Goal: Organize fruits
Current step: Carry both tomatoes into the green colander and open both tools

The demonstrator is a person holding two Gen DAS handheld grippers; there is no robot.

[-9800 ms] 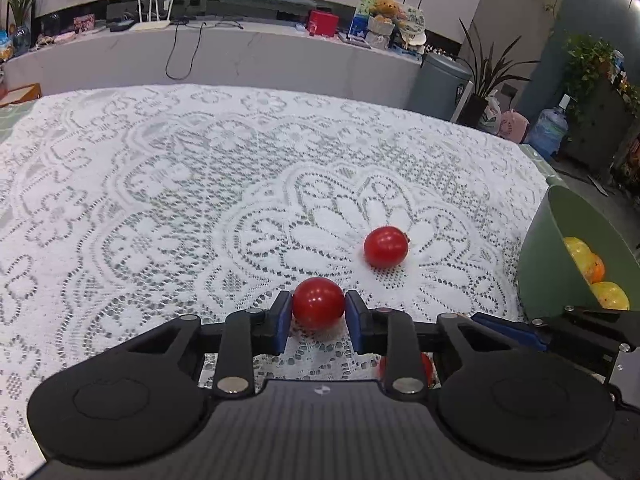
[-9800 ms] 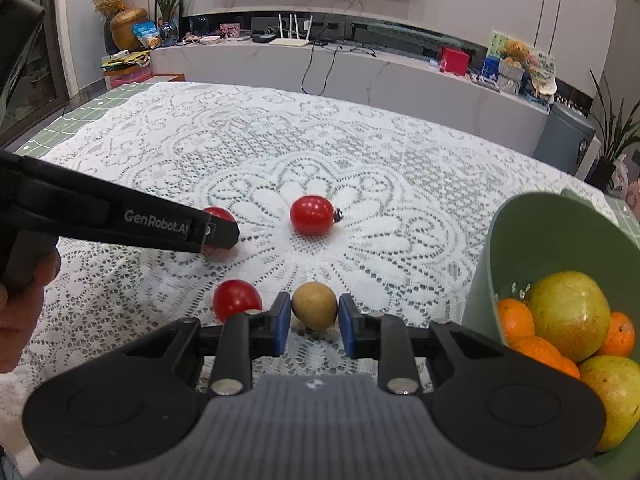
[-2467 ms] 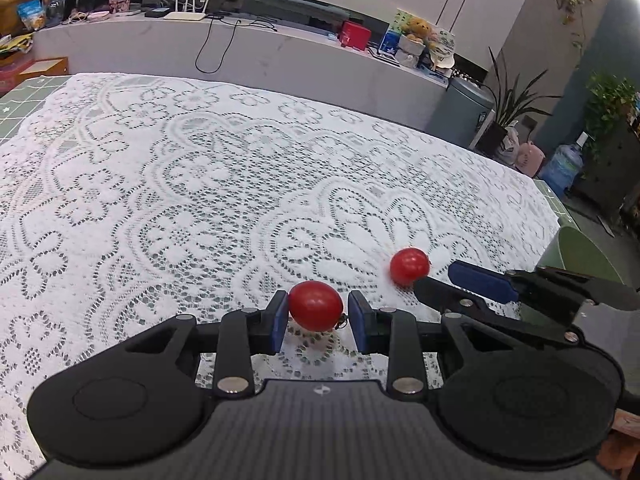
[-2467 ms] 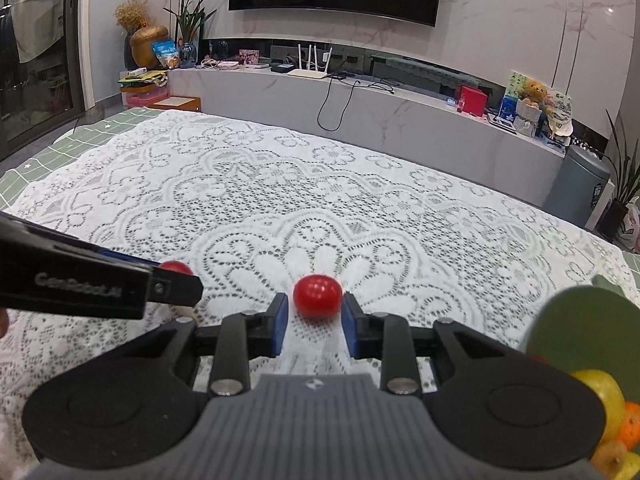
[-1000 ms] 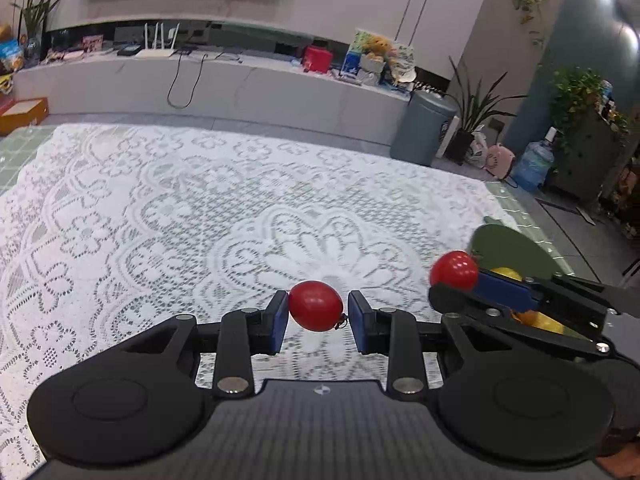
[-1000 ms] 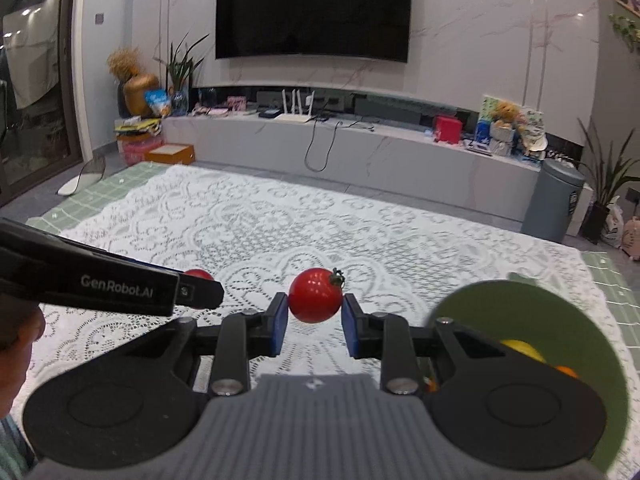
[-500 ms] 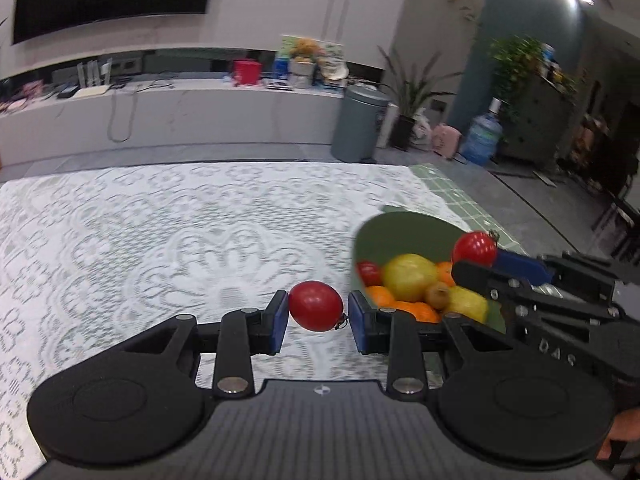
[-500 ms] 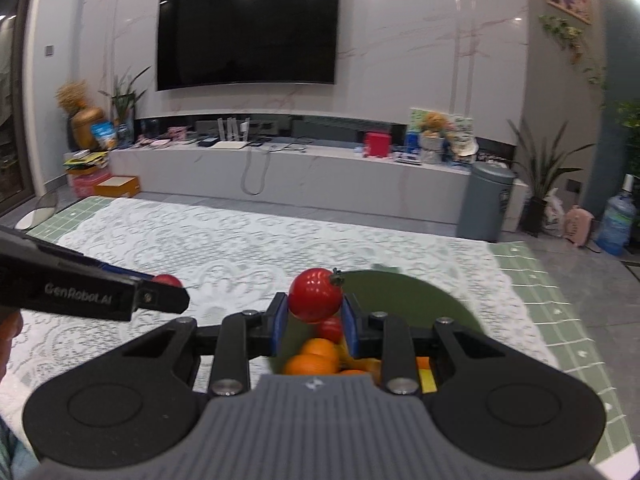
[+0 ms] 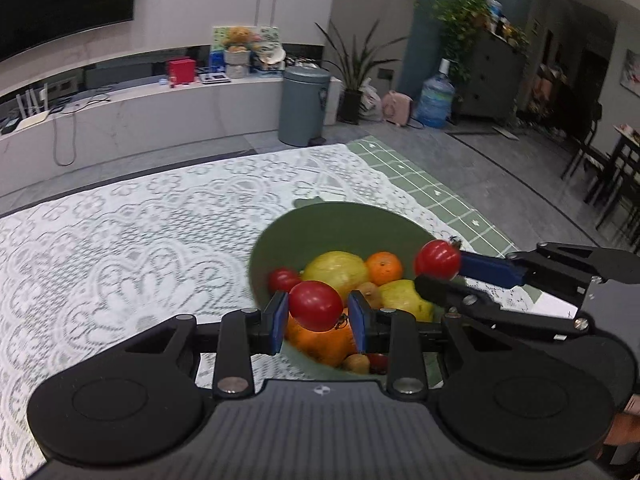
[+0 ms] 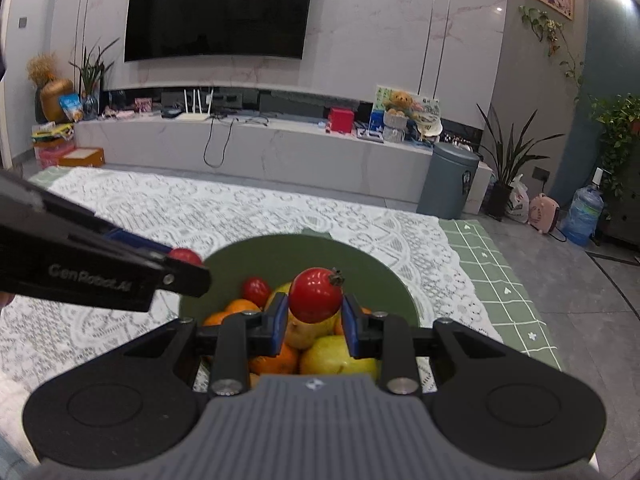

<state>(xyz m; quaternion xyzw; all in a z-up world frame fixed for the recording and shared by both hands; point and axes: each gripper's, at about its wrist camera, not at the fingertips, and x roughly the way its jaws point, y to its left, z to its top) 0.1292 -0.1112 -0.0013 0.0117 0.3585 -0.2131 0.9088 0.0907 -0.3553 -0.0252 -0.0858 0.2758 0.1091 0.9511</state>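
White lace covers the table [image 9: 120, 240], with a living-room wall, a television and a long low cabinet behind it. Near the table's edge stands a green bowl [image 9: 340, 220], already holding a yellow pear-like fruit [image 9: 336, 270], oranges, a small red tomato and a few brown fruits.

Left tongs [image 9: 318, 314] are clamped on a cherry tomato [image 9: 316, 306], held above the bowl's near side. Right tongs [image 10: 314, 312] grip a second cherry tomato [image 10: 316, 294], its dried stem pointing up and to the right, also above the pile of fruit. In the left wrist view the right tongs reach in from the right over the bowl's rim; in the right wrist view the left tongs come in from the left at the rim.

Judging by this, the carrying step is ending and the drop is due. Next, each pair should sink a little toward the heap and part gently, one after the other, so the tomatoes settle among the fruit rather than bounce off the rounded pear or roll out over the rim.
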